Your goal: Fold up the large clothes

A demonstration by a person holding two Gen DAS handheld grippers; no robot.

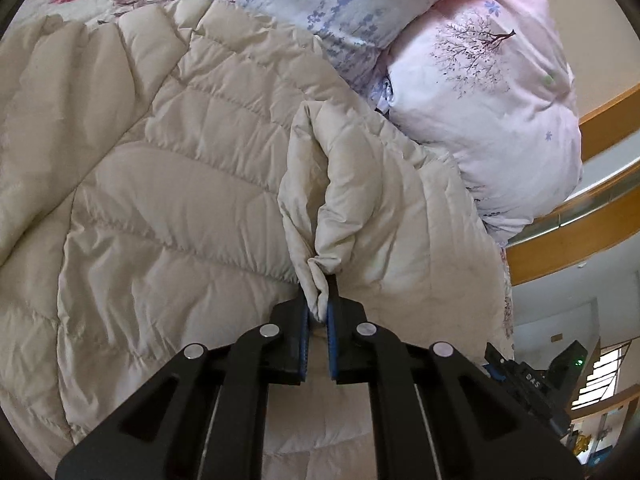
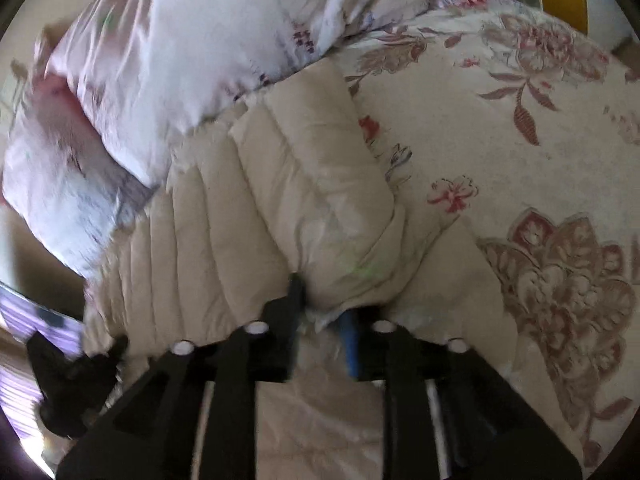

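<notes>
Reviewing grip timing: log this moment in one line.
left gripper: shut on cream quilted down jacket | right gripper: fabric between fingers, grip unclear

One cream quilted coat [image 1: 180, 200], two grippers [image 1: 318, 312], two pale floral duvets [image 1: 500, 100], one flowered bedspread [image 2: 500, 140]

Soft daylight, one view sharp and the other smeared.

The left wrist view is bright and crisp: even light lies on the cream quilted padded coat [image 1: 192, 200], with shallow shadows in its seams and a bright window far right of the left gripper [image 1: 319, 312]. The right wrist view is dimmer and motion-blurred, worst on the pale pink floral duvet [image 2: 132, 92] up and left of the right gripper [image 2: 324, 320]. Both bend strongly toward dark round fisheye edges.
</notes>
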